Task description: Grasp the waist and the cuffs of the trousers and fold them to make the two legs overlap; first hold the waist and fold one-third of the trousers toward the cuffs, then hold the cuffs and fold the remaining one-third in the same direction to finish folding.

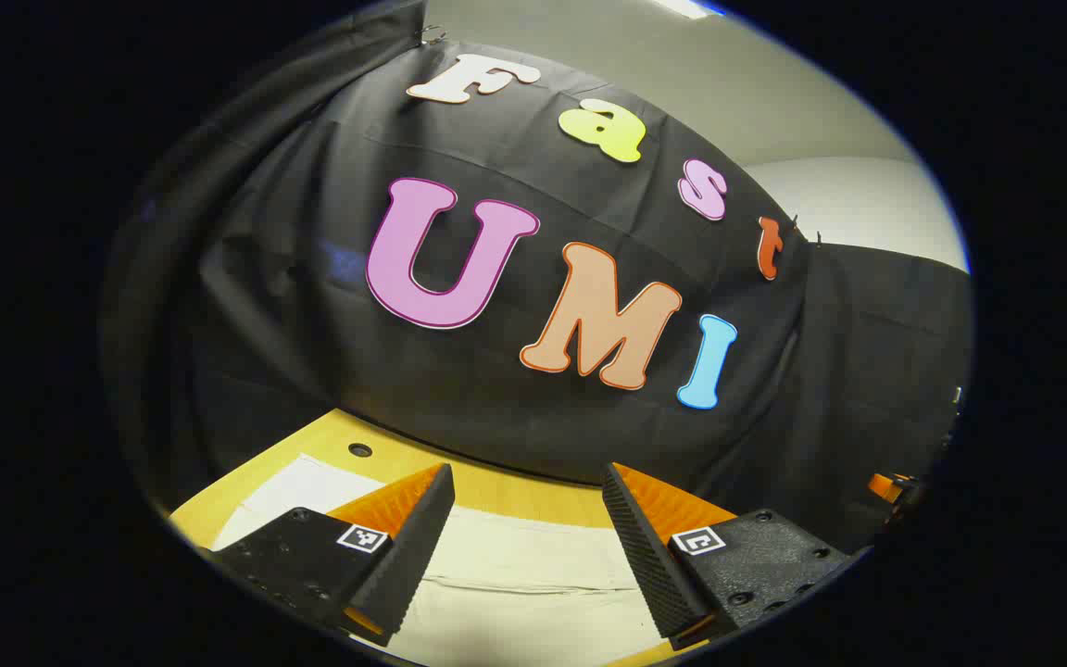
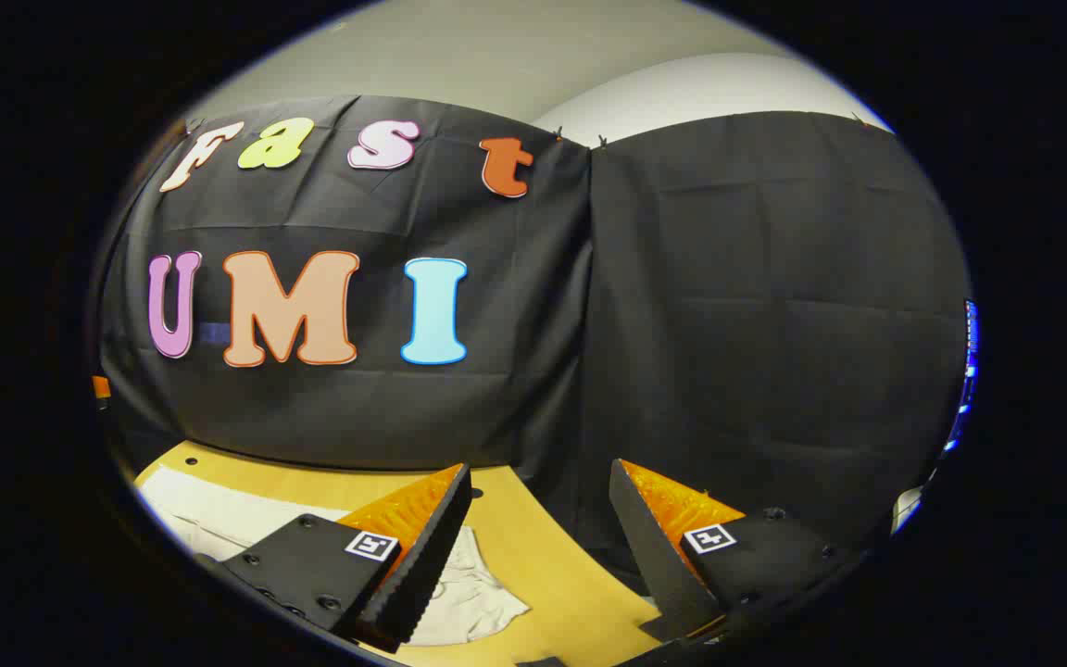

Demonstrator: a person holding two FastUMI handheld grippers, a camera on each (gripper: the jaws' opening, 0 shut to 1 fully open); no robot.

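Note:
Cream trousers (image 1: 515,574) lie flat on a yellow wooden table (image 1: 506,491) in the left gripper view, reaching from the near edge toward the back left. My left gripper (image 1: 529,500) hangs open above the cloth, its fingers apart with nothing between them. In the right gripper view the same trousers (image 2: 219,519) lie at the lower left, with a rumpled end (image 2: 478,593) beside the left finger. My right gripper (image 2: 538,505) is open over bare table (image 2: 543,565), a little to the right of that rumpled end.
The black cloth wall (image 2: 756,306) stands close behind the table in both views. A small hole (image 1: 359,450) marks the tabletop near the back left. Another gripper's tip (image 1: 890,486) shows at the far right of the left gripper view.

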